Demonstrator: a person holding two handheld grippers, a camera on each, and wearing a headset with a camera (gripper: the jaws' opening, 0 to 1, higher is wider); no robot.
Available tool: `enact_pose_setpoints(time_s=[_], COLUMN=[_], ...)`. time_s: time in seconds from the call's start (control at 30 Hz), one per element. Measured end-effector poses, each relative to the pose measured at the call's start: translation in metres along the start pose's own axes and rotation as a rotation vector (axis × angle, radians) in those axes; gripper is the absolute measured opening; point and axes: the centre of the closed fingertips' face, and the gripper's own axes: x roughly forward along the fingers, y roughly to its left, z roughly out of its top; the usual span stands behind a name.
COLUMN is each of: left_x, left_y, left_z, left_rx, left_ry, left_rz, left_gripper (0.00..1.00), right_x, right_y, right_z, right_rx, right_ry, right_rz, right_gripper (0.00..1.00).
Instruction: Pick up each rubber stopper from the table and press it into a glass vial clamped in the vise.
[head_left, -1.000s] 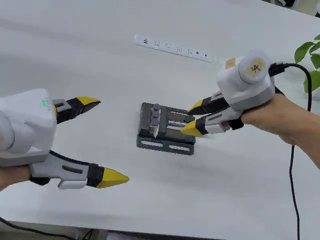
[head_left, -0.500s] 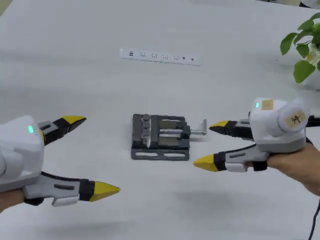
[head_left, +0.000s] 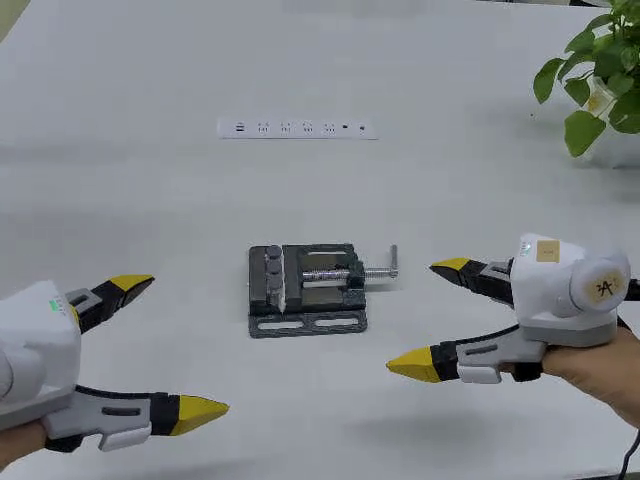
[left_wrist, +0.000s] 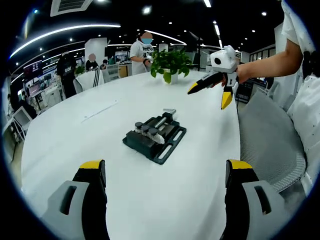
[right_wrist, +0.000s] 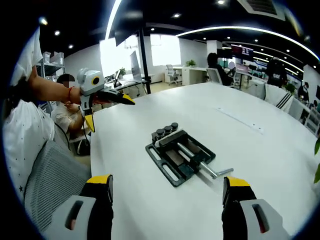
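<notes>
Three vials (head_left: 274, 278) with dark stoppers (right_wrist: 167, 129) stand clamped in the vise (head_left: 306, 300) mid-counter (head_left: 150, 200). I hold my left gripper (head_left: 178, 345) and right gripper (head_left: 422, 316) either side, well apart from it, both jaws spread wide, empty.

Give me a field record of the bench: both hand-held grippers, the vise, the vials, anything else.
vise: mid-bench, screw handle pointing right in the head view
left hand-held gripper: open, empty, left of the vise, apart from it
right hand-held gripper: open, empty, right of the vise, apart from it
vials: three in a row, clamped in the vise
stoppers: one dark stopper on top of each vial
power strip: beyond the vise
plant: far right
</notes>
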Motion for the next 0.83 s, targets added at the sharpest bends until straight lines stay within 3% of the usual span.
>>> enact_pose_setpoints(time_s=[0.3, 0.83], left_x=[0.0017, 0.0019], left_y=[-0.0012, -0.0001], left_z=[-0.0016, -0.0069], left_rx=[-0.008, -0.008], left_ry=[0.010, 0.012], left_rz=[-0.006, -0.019], left_gripper=[0.99, 0.99], right_x=[-0.0003, -0.0020], right_y=[0.0033, 0.0012], right_z=[0.0004, 0.0041], right_rx=[0.001, 0.002], right_ry=[-0.033, -0.046], right_rz=[0.006, -0.002], right_gripper=[0.96, 0.93])
